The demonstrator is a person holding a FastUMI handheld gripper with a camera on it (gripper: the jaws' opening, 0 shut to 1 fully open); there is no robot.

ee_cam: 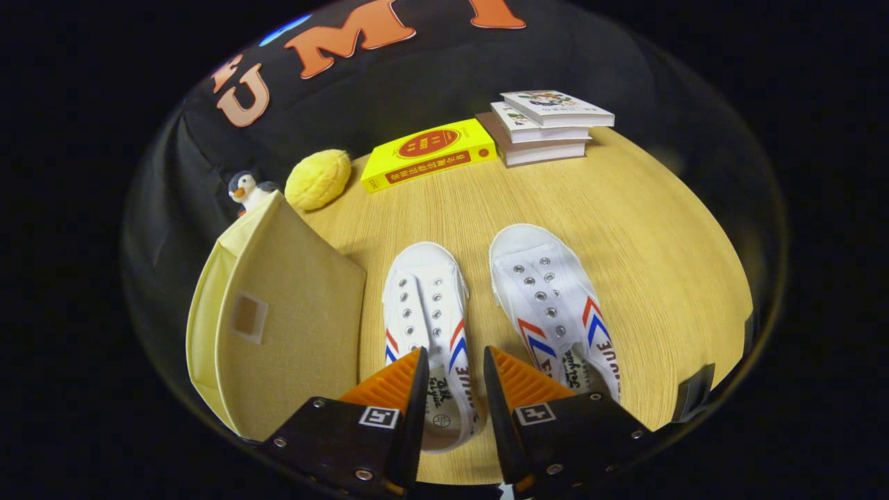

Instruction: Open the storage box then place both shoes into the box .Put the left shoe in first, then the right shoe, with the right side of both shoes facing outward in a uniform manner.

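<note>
Two white canvas shoes with red and blue stripes lie side by side on the wooden table, toes pointing away from me. My gripper [455, 361] hovers over the heel end of the left shoe [425, 305], its fingers apart. They straddle that shoe's right side wall, one finger over the shoe's opening and the other outside it. I cannot see either finger pressing on the wall. The right shoe [549, 298] lies just right of the fingers. The pale yellow fabric storage box [278, 326] stands left of the left shoe, its beige panel with a small square patch sloping towards me.
Beyond the shoes lie a yellow book [427, 153] and a stack of three books [545, 128]. A yellow lemon-shaped plush [318, 179] and a small penguin toy [246, 191] sit behind the box. Bare wooden table [660, 243] spreads to the right of the right shoe.
</note>
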